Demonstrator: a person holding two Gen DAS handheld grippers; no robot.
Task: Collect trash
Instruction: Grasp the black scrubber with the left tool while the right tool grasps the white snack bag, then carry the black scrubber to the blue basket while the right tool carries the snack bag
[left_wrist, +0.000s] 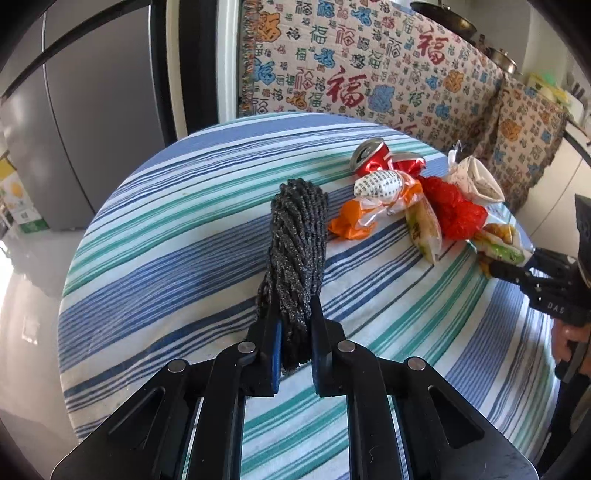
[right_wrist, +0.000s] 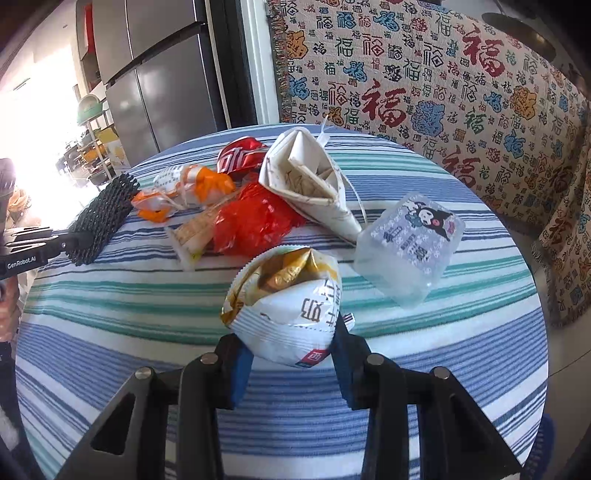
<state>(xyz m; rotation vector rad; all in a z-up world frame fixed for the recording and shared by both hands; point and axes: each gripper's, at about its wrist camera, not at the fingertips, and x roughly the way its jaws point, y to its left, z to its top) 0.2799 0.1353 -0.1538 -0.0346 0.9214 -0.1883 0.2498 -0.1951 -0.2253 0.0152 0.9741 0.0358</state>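
A: What is gripped on the left?

B: A dark grey, knobbly foam sleeve (left_wrist: 295, 254) is clamped between the blue pads of the left gripper (left_wrist: 295, 314). The jaws are drawn narrow around its lower end, and the sleeve stands up from them over the striped tablecloth (left_wrist: 166, 258). In the right wrist view the same sleeve (right_wrist: 103, 218) is seen at the left edge of the round table, sticking out from the black fingers.

A: And on the right?

B: A white snack bag with gold lining (right_wrist: 284, 306) is pinched by the right gripper (right_wrist: 291, 354). The pads are pressed against both sides of the bag, which is crumpled and open at the top. In the left wrist view the right gripper (left_wrist: 506, 266) is seen at the table's right edge with the bag (left_wrist: 502, 247) at its tips.

A: Where is the rest of the trash found?

B: It is heaped on the far side of the table. A crushed red can (left_wrist: 373, 157) is lying at the back, an orange and white wrapper (left_wrist: 373, 199) is set just in front of it, and a crumpled red plastic bag (right_wrist: 255, 221) is touching a folded white paper bag (right_wrist: 310, 184). A clear tissue pack with a cartoon figure (right_wrist: 410, 243) is placed to the right, near the paper bag. A sofa cover printed with characters (right_wrist: 424, 85) is seen behind the table, and a grey fridge (right_wrist: 159, 74) to its left.
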